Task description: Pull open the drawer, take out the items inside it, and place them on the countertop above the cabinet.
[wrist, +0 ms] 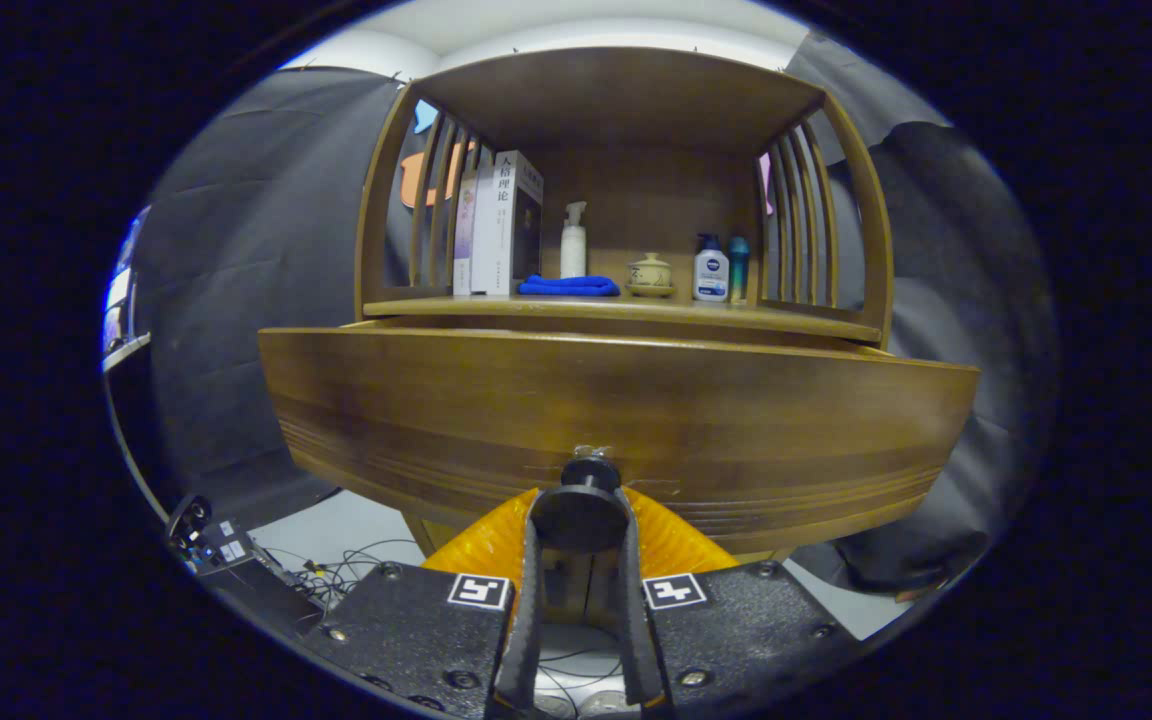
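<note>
The gripper point(581, 500) has its 2 fingers point(528, 600) pinched narrow around the small dark round knob point(590, 470) at 12 o'clock, both pressing its sides. The knob sits on the wide brown wooden drawer front point(616, 420), long axis running 9 to 3, pulled partly out and facing us. Beyond at 12, the wooden countertop point(626, 310) carries white books point(501, 222), a folded blue cloth point(568, 286), a white pump bottle point(573, 240) and a small ceramic lidded jar point(650, 273).

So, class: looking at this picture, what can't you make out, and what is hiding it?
- Inside of the drawer: hidden in the gripper view by its own tall front panel.
- Drawer knob: partly covered by the gripper, whose fingers close around it.
- Cabinet below the drawer: cut off by the gripper body.
- Labels on the bottles: too small.
</note>
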Available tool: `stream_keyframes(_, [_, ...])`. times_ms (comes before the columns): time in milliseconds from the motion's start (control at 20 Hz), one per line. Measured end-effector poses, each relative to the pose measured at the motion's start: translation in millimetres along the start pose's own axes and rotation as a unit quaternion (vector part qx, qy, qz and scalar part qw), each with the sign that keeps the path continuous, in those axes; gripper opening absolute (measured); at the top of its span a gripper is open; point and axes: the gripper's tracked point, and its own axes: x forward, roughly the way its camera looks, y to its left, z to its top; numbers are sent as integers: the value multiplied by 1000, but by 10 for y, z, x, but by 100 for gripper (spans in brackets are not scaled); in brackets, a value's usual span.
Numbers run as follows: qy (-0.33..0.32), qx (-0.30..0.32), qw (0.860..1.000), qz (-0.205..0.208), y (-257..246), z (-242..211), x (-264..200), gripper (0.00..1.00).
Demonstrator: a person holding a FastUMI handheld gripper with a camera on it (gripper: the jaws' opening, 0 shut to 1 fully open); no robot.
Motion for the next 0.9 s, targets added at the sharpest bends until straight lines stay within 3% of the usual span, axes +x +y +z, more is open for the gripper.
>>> stream_keyframes(300, [-4, -10, 1000, 6, 26, -129, -243, 35])
stream_keyframes(900, [-10, -1, 1000, 10, 36, -150, -235, 36])
